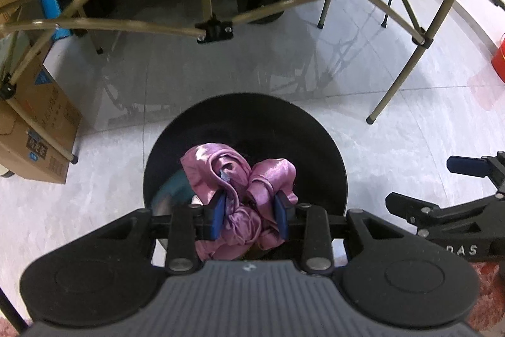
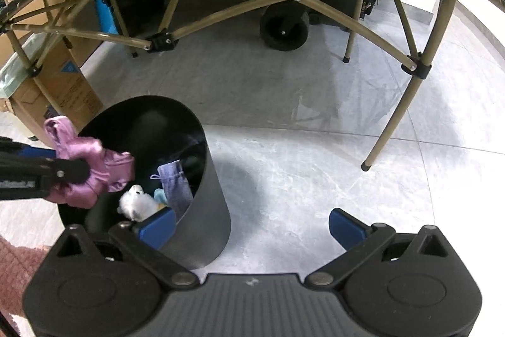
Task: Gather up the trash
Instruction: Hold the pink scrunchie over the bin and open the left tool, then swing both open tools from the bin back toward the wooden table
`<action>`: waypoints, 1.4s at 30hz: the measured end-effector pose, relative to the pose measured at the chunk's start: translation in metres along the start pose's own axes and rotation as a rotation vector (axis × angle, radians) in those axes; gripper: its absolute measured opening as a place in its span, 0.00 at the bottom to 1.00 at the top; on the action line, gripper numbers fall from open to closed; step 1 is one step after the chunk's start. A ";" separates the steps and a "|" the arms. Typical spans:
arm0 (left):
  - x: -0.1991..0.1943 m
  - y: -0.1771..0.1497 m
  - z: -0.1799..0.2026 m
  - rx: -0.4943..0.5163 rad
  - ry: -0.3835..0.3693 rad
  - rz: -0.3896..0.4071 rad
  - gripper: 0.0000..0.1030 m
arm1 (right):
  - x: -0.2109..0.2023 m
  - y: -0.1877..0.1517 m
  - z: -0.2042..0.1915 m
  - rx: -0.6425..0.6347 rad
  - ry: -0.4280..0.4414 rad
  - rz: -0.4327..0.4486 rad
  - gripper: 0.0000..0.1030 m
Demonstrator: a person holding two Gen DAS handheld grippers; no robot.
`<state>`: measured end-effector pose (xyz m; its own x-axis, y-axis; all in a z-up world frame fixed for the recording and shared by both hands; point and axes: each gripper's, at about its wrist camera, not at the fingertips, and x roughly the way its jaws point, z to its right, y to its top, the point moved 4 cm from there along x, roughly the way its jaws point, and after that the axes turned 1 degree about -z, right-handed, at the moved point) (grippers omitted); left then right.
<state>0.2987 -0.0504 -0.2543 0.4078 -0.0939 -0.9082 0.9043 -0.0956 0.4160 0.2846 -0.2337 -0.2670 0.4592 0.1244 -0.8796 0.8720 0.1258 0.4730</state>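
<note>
Left wrist view: one left gripper (image 1: pixel 249 215) is seen, its two blue pads clamped narrow on one crumpled pink cloth (image 1: pixel 235 179). The cloth is held over the mouth of one black bin (image 1: pixel 322 153), which fills the frame centre. At 3 o'clock part of the right gripper (image 1: pixel 464 179) is seen, one blue pad showing; its state cannot be told here. At 9 o'clock one cardboard box (image 1: pixel 41 128) is set on the floor. One tan folding-table frame (image 1: pixel 214 30) is spread from 10 to 2 o'clock. One red object (image 1: pixel 500 59) is cut off at the 3 o'clock edge. The floor (image 1: pixel 221 78) is grey glossy tile.

Right wrist view: one right gripper (image 2: pixel 251 226) is seen, jaws spread wide, nothing between them. The bin (image 2: pixel 208 210) is placed at 8 o'clock, with its near rim just behind the left pad. Inside, three items are counted: one white fluffy item (image 2: pixel 137 204), one purple-blue pouch (image 2: pixel 173 185), one teal scrap (image 2: pixel 159 195). The cloth (image 2: pixel 91 166) is held over the rim at 9 o'clock by the left gripper (image 2: pixel 63 172). One black wheel (image 2: pixel 284 30) is seen at 12 o'clock under the frame (image 2: pixel 164 40). One box (image 2: pixel 63 90) at 10 o'clock. Grey tile floor (image 2: pixel 300 163).
</note>
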 end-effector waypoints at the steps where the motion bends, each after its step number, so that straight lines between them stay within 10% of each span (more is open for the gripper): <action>1: 0.002 0.000 0.001 -0.001 0.000 -0.008 0.32 | 0.000 -0.001 0.000 -0.002 0.001 0.000 1.00; 8: 0.017 0.000 0.001 -0.002 0.027 -0.066 0.36 | 0.003 -0.001 0.001 -0.001 -0.001 -0.015 1.00; 15: 0.009 0.003 0.000 0.003 0.069 -0.026 1.00 | 0.003 0.000 0.001 -0.001 -0.001 -0.017 1.00; 31: 0.006 0.005 -0.007 -0.004 0.106 -0.034 1.00 | 0.003 0.002 0.002 -0.002 0.001 -0.010 1.00; 42: -0.066 0.035 -0.045 -0.086 0.112 0.196 1.00 | -0.056 0.041 -0.008 0.011 0.065 0.220 1.00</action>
<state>0.3092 -0.0030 -0.1822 0.5838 0.0084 -0.8119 0.8119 -0.0014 0.5838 0.2932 -0.2277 -0.1979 0.6268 0.2108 -0.7502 0.7542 0.0780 0.6520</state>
